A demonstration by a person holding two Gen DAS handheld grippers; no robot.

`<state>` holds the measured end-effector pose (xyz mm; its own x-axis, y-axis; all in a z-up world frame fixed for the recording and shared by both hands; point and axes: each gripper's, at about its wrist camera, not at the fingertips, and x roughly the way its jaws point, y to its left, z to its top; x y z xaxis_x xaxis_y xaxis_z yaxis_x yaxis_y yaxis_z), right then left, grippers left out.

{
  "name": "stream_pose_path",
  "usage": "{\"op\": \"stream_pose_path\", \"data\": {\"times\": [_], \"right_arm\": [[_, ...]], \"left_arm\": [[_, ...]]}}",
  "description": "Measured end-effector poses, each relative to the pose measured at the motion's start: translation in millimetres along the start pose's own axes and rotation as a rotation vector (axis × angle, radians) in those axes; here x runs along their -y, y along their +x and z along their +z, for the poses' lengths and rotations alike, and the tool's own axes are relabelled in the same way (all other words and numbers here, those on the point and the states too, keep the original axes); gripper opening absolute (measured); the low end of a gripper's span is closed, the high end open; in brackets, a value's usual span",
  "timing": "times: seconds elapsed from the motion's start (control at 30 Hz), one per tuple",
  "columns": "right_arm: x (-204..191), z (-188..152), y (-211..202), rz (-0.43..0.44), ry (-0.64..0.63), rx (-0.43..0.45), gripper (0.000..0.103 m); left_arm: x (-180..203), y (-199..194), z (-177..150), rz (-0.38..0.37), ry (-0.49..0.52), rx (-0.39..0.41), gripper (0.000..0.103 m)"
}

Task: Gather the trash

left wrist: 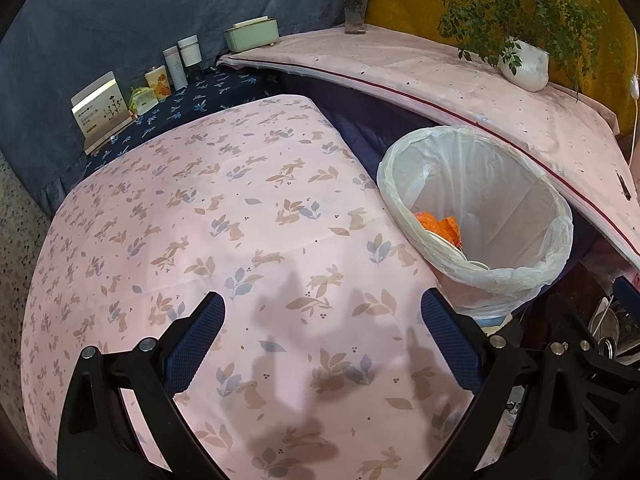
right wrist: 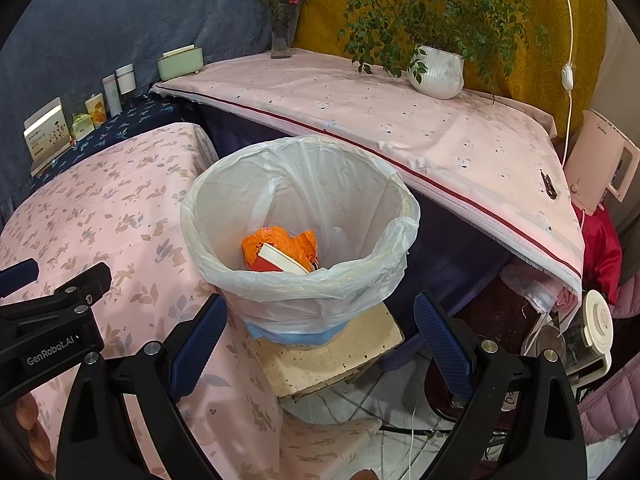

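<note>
along the far left edge a white card box (left wrist: 103,109), a small green pack (left wrist: 141,100), a floral tin (left wrist: 157,82) and two pale bottles (left wrist: 182,59) are standing in a row on a dark blue patterned cloth (left wrist: 208,94). nearer, the left gripper (left wrist: 322,322) is hovering over the pink rabbit-print tablecloth (left wrist: 224,216), its blue-padded fingers (left wrist: 196,340) spreading wide with nothing between them, their shadows falling on the cloth. just beside the table's right edge the trash bin (right wrist: 298,216), lined with a thin white bag, is sitting on a stained cream stool (right wrist: 340,356); orange crumpled wrapping (right wrist: 280,242) and a red-and-white paper cup (right wrist: 276,262) are lying at its bottom. the right gripper (right wrist: 320,326) is hanging just in front of the bin, jaws likewise standing wide apart and gripping nothing. behind the bin a second pink cloth with a red stripe (right wrist: 380,120) is covering a higher surface, carrying a green box (right wrist: 179,62), a glass vase of pink flowers (right wrist: 282,20) and a white potted plant (right wrist: 438,70). far right, a pink appliance (right wrist: 600,168) is standing upright.
</note>
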<state>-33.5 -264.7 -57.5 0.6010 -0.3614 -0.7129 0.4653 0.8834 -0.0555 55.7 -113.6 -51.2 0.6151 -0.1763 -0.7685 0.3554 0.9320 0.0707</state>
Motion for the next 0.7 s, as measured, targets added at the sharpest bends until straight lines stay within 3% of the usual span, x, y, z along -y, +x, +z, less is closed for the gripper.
{"op": "stream_pose_path", "data": {"times": [0.7], "right_arm": [[0.0,-3.3,1.3,0.000,0.006,-0.001,0.090]], "left_arm": [[2.3,-2.7,-1.0,-0.033,0.011,0.023,0.094]]}}
